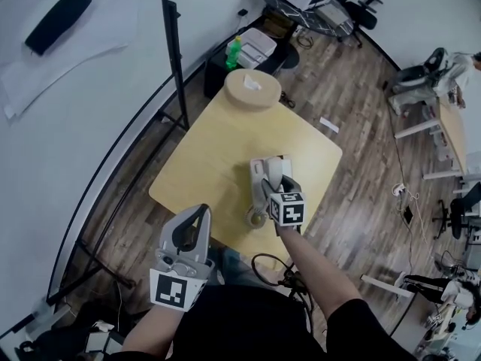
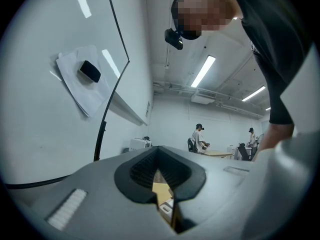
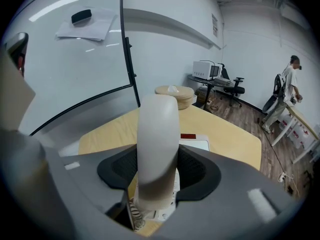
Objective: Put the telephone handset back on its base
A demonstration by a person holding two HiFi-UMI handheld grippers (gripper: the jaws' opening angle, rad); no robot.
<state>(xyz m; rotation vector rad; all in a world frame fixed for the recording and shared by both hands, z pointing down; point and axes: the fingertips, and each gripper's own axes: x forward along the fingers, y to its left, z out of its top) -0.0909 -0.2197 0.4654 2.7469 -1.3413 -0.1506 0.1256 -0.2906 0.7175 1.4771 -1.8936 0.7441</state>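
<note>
The white telephone handset (image 3: pixel 157 144) stands upright between the black pads of my right gripper (image 3: pixel 159 176), which is shut on it. Its coiled cord (image 3: pixel 134 213) hangs just below the jaws. The white base (image 3: pixel 199 144), with a small red label, lies on the light wooden table (image 3: pixel 230 139) directly under the handset. In the head view, my right gripper (image 1: pixel 276 188) holds the handset (image 1: pixel 275 168) over the base (image 1: pixel 257 192) near the table's front edge. My left gripper (image 1: pixel 197 215) hovers off the table's front left corner, jaws together and holding nothing; its own view shows the jaws (image 2: pixel 162 176) touching.
A round tan box (image 1: pixel 253 87) sits at the table's (image 1: pixel 218 141) far end. A whiteboard (image 1: pixel 83 89) on a black stand (image 1: pixel 174 51) runs along the left, with an eraser (image 1: pixel 58 19) on it. Cables (image 1: pixel 272 265) lie on the floor by my feet. People stand far off (image 3: pixel 287 91).
</note>
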